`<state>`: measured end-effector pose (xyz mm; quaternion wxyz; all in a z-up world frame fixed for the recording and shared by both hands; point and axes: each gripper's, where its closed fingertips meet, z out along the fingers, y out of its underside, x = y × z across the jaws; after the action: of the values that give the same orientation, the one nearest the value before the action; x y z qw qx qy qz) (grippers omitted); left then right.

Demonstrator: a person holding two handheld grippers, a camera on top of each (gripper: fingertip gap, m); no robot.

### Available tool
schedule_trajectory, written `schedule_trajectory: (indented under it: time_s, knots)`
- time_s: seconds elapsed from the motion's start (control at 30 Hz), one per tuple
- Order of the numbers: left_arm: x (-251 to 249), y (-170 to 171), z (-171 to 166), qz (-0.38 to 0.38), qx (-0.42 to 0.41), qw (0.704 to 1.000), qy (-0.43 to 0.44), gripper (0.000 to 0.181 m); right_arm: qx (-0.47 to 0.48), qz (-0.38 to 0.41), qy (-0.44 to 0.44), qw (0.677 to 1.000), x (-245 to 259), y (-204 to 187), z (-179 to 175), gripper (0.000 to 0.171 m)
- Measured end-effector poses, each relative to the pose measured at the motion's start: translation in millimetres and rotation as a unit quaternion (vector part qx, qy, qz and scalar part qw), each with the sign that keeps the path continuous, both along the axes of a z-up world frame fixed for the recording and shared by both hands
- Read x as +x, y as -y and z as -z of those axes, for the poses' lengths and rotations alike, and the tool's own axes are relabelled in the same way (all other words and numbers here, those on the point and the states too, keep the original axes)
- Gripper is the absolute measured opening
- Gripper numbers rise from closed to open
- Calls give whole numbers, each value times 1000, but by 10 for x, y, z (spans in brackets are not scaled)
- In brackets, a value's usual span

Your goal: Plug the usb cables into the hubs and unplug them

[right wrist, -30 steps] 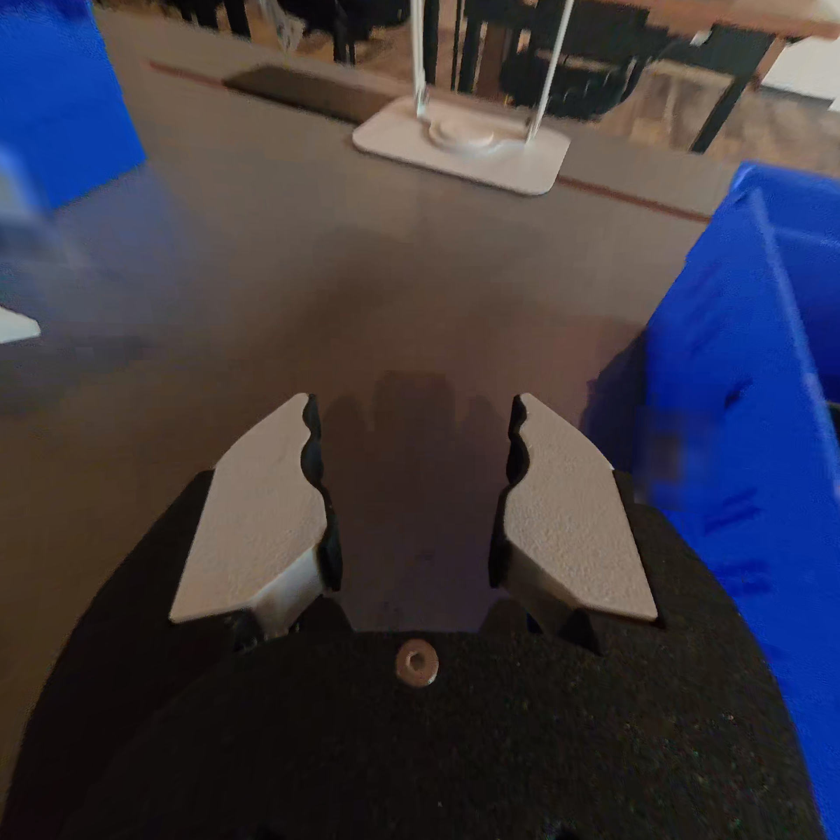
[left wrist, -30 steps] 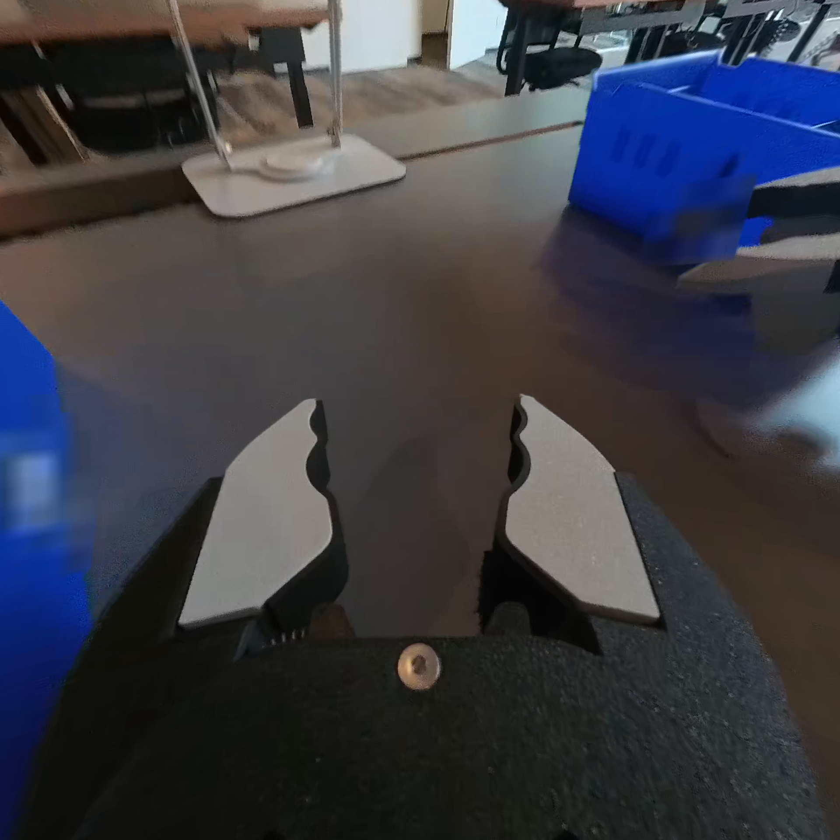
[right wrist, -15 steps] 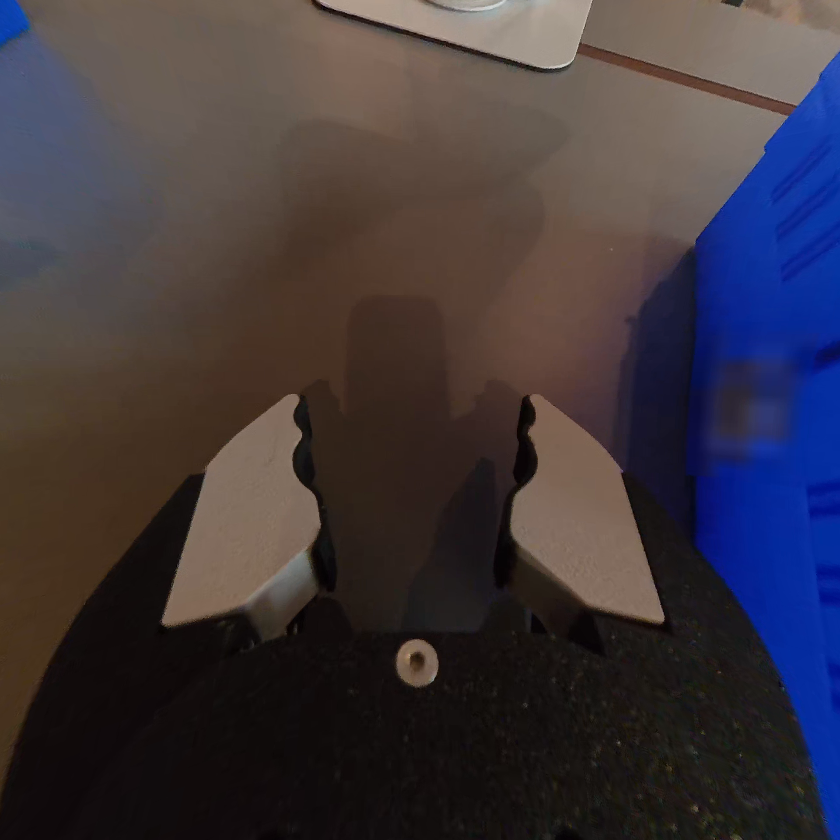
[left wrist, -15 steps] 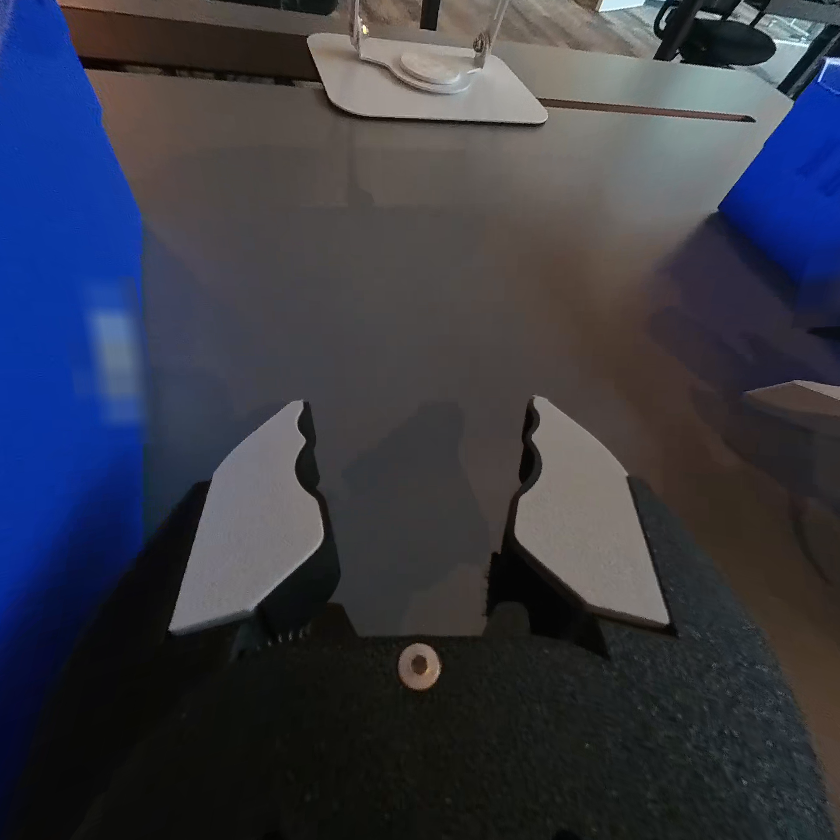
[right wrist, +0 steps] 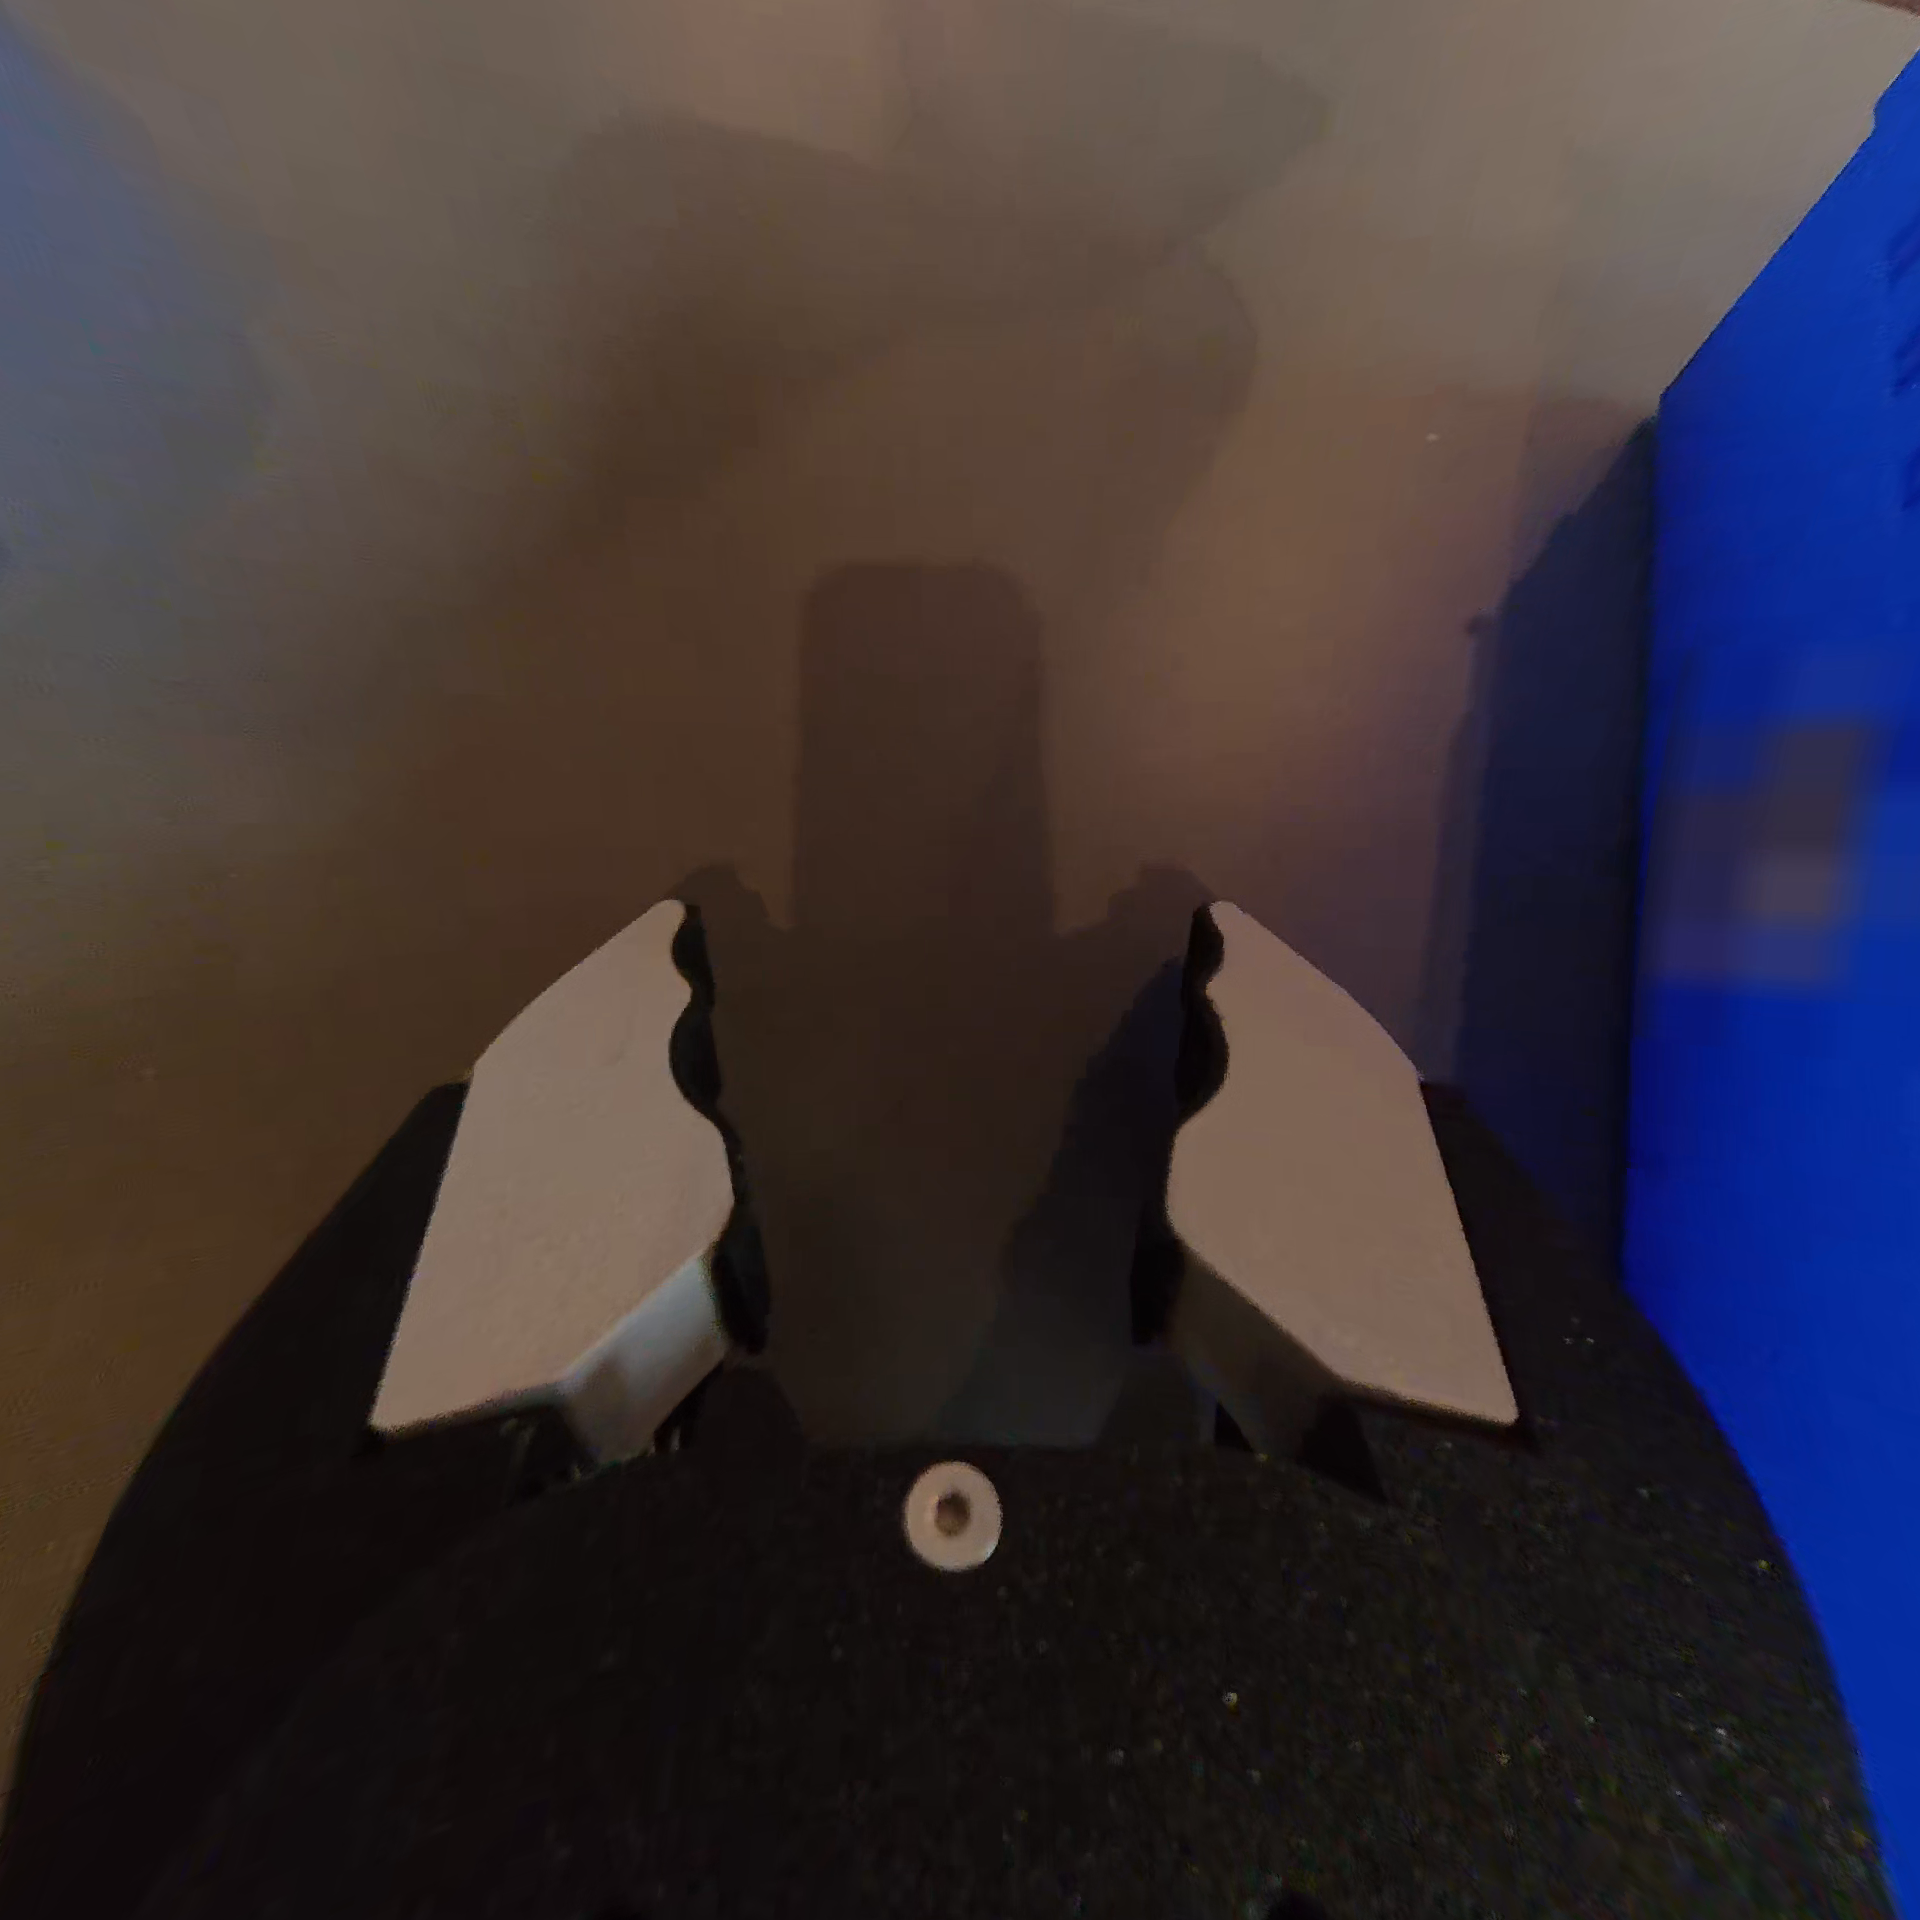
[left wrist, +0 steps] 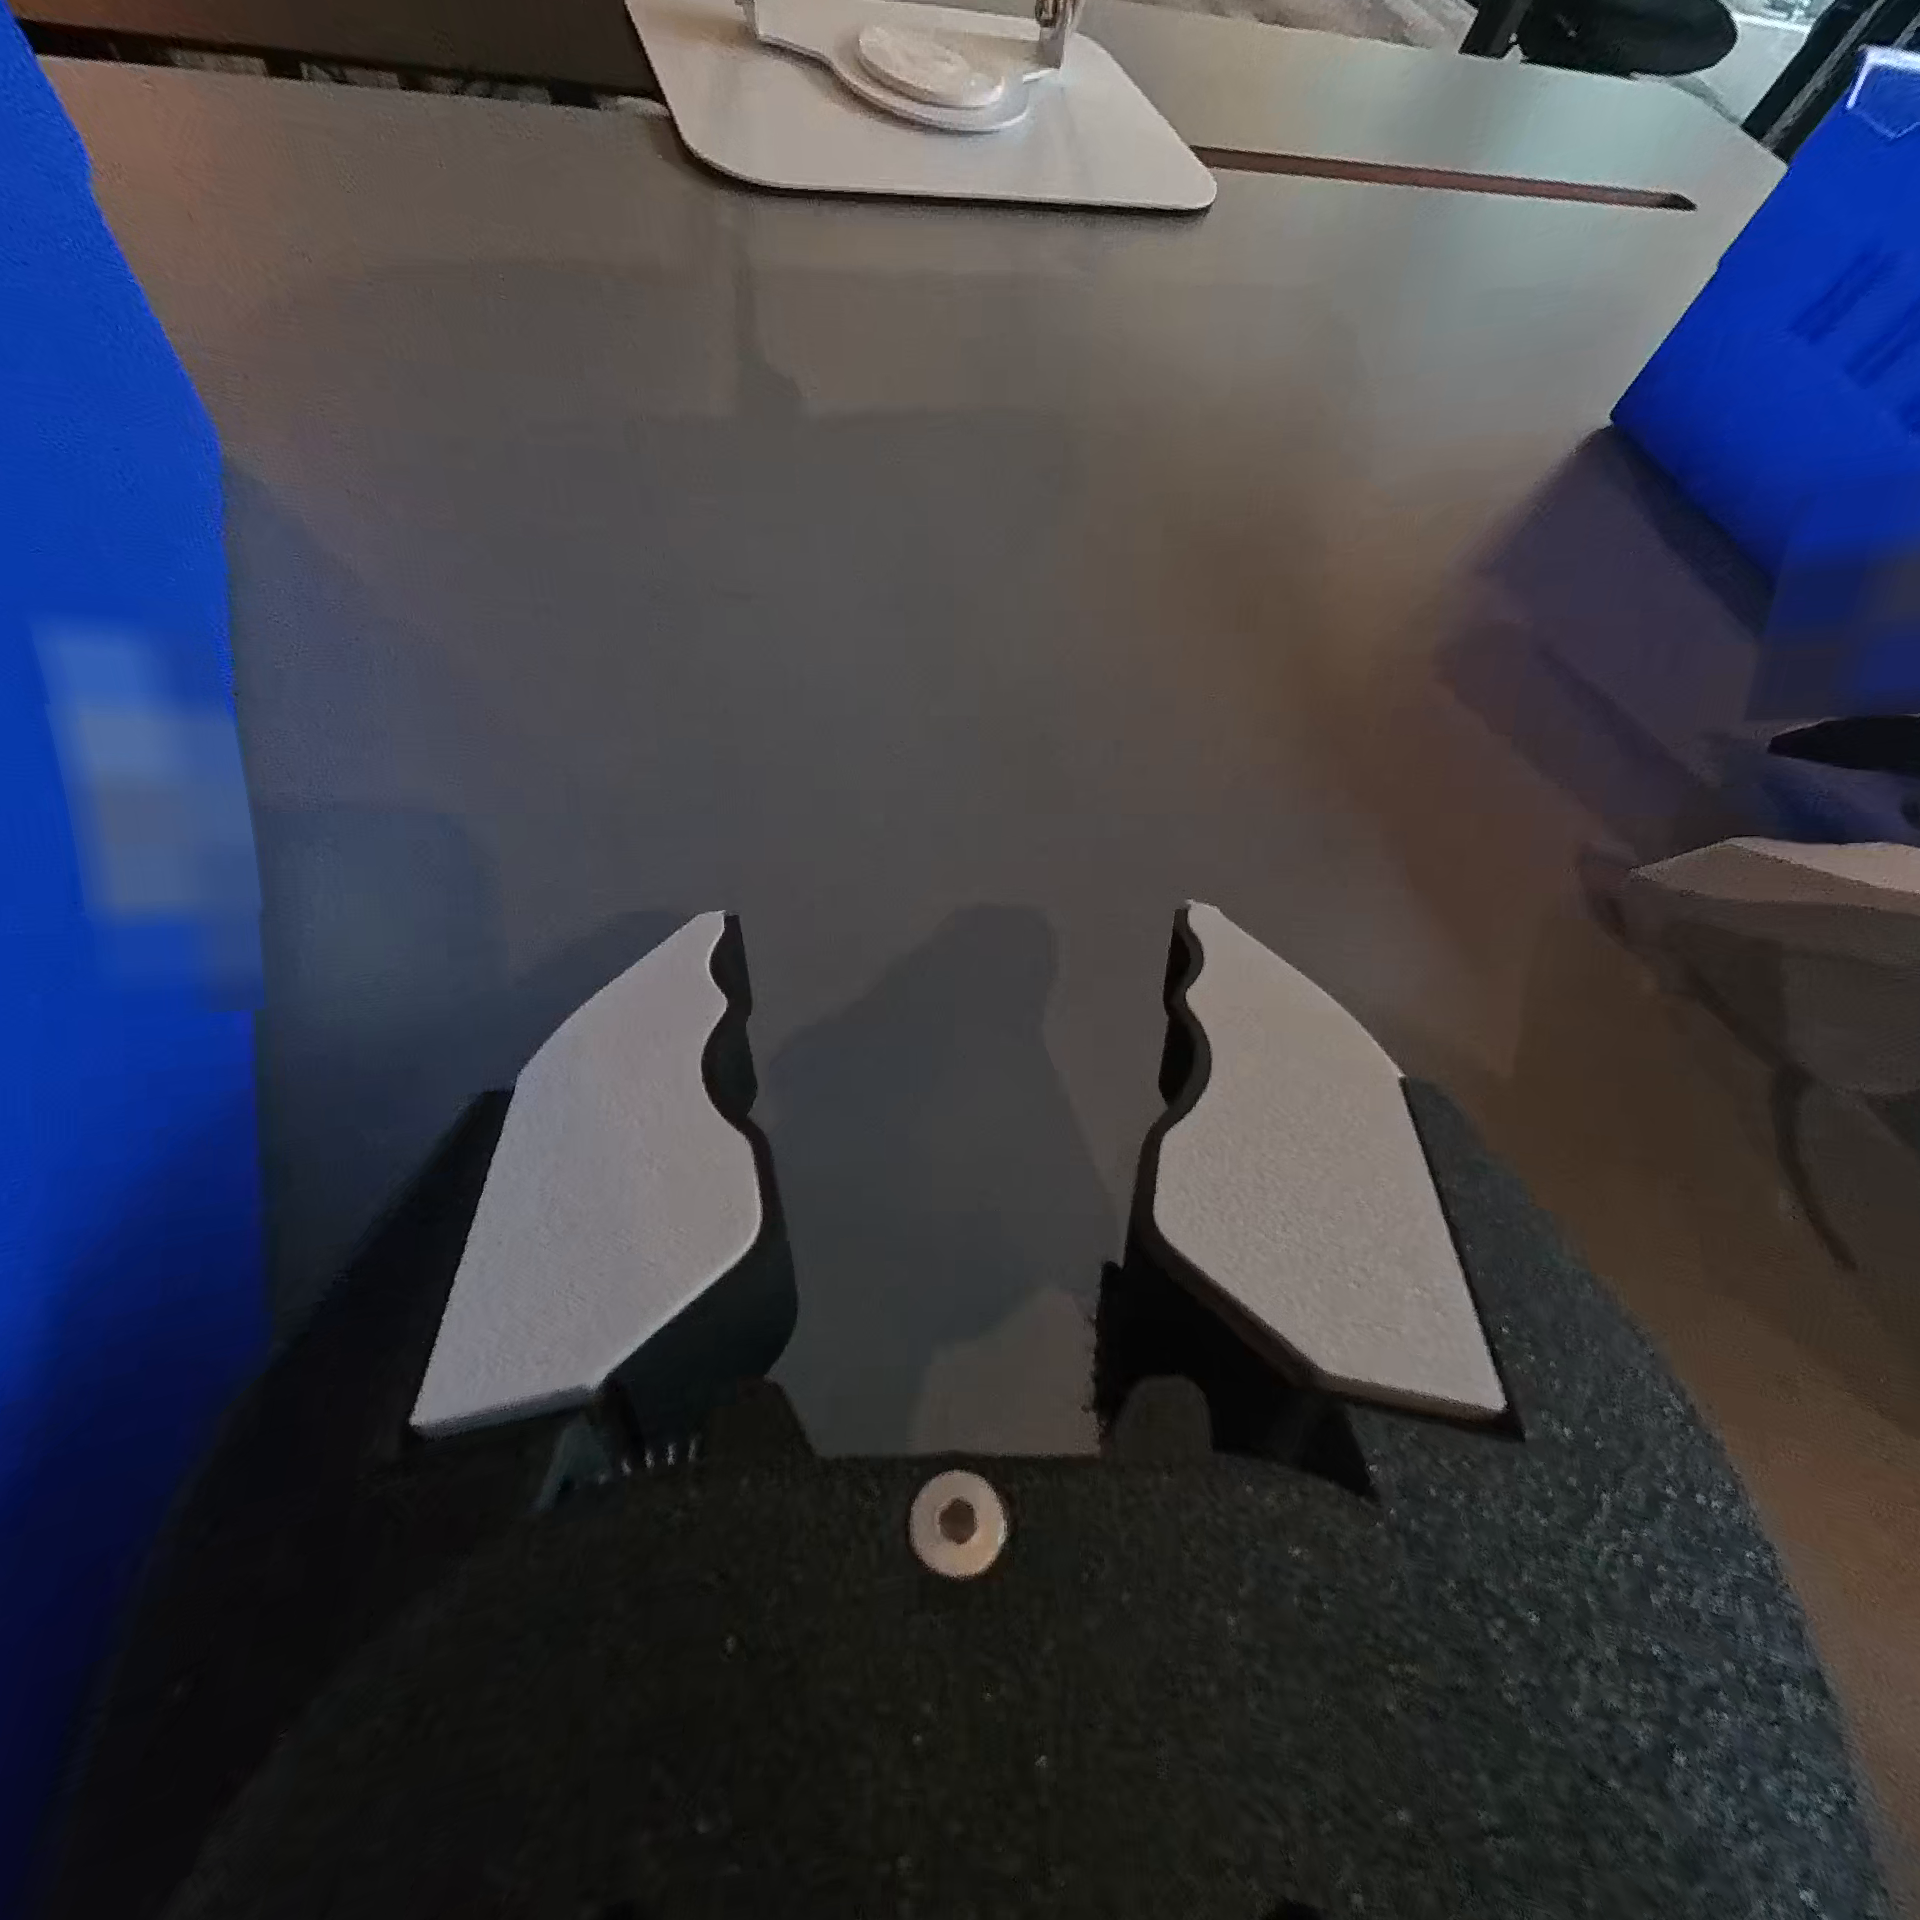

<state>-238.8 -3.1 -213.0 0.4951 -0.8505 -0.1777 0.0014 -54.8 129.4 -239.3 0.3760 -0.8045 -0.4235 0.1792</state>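
Observation:
No usb cable or hub shows in either view. My left gripper (left wrist: 956, 920) is open and empty, low over the dark table (left wrist: 935, 520). My right gripper (right wrist: 945, 914) is open and empty, tilted down close to the table (right wrist: 623, 520), with its own shadow under the fingers. The right gripper's finger also shows at the right edge of the left wrist view (left wrist: 1787, 914).
A blue bin (left wrist: 94, 831) stands close on the left of the left gripper, another blue bin (left wrist: 1808, 343) at the far right. A blue bin (right wrist: 1787, 831) stands right beside the right gripper. A white stand base (left wrist: 935, 125) sits at the table's far side.
Both grippers have tipped downward and come closer to the table. The left view swung from facing right to facing straight at the stand base. Both stayed open.

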Motion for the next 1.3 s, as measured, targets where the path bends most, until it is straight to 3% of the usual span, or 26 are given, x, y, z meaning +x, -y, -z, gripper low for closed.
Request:
schedule_trajectory:
  time_s: [0.07,0.2,0.4,0.5,1.0,1.2,1.3]
  knots:
    - [-7,3,-2,-2,1,1000,1,78,2,-1,3,1000,-1,1,5,87]
    - [-106,35,38,-42,-15,999,-4,57,-14,1,5,1000,2,2,35,90]
    - [-34,16,5,-17,-6,1000,-16,63,-19,-5,8,1000,-8,17,52,96]
    - [-96,39,13,-41,-13,999,-24,47,-19,-6,8,1000,-14,18,53,96]
    - [9,43,176,-3,-92,992,-86,61,-22,-21,12,999,-36,53,67,103]
    - [16,41,165,0,-88,993,-84,63,-22,-23,12,999,-38,60,69,103]
    - [-12,46,15,-11,-34,995,-88,56,-22,-25,13,999,-41,65,71,104]
